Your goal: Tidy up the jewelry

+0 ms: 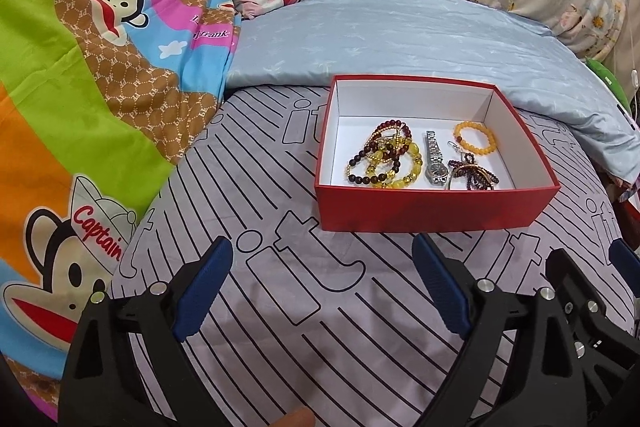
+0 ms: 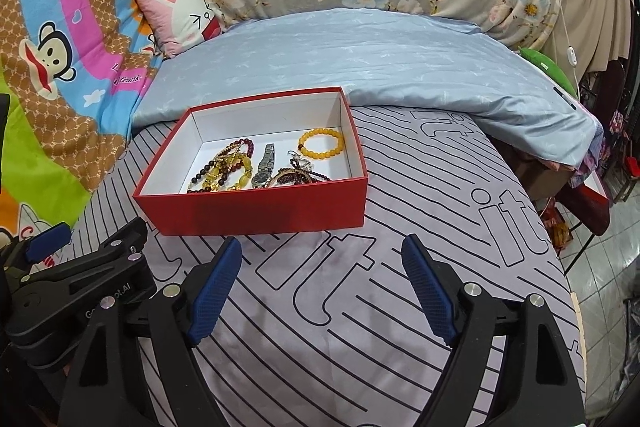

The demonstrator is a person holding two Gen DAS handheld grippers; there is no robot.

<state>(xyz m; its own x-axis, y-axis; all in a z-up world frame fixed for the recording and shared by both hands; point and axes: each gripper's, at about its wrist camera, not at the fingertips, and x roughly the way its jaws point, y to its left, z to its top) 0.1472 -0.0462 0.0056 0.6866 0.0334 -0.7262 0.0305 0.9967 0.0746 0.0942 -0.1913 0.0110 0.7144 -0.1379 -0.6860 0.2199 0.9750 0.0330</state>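
1. Left wrist view showed the left gripper [image 1: 322, 267] hanging over the striped bed sheet [image 1: 280, 307] with its jaws released and nothing between them; the red box [image 1: 436, 211] sat just ahead on the bed.
2. Right wrist view showed the right gripper [image 2: 322, 267] likewise spread wide and empty, near the box's front wall, the box lying ahead and to its left.
3. Judged from this, all the jewelry already lay in the box, so the step in hand seemed to be either sorting it or pulling back.
4. To do it well, one gripper would best steady the box wall while the other came down from above onto a single piece, since the light cardboard would probably slide on the sheet.
5. Jewelry crowded the front half of the white floor: a tangle of dark red and yellow bead bracelets [image 1: 384, 159] on the left, a silver watch [image 1: 435, 159] beside it, a dark bead cluster [image 1: 476, 173] to its right.
6. An orange bead bracelet [image 1: 475, 138] lay apart, the easiest pick; the tangle would likely lift as one clump.
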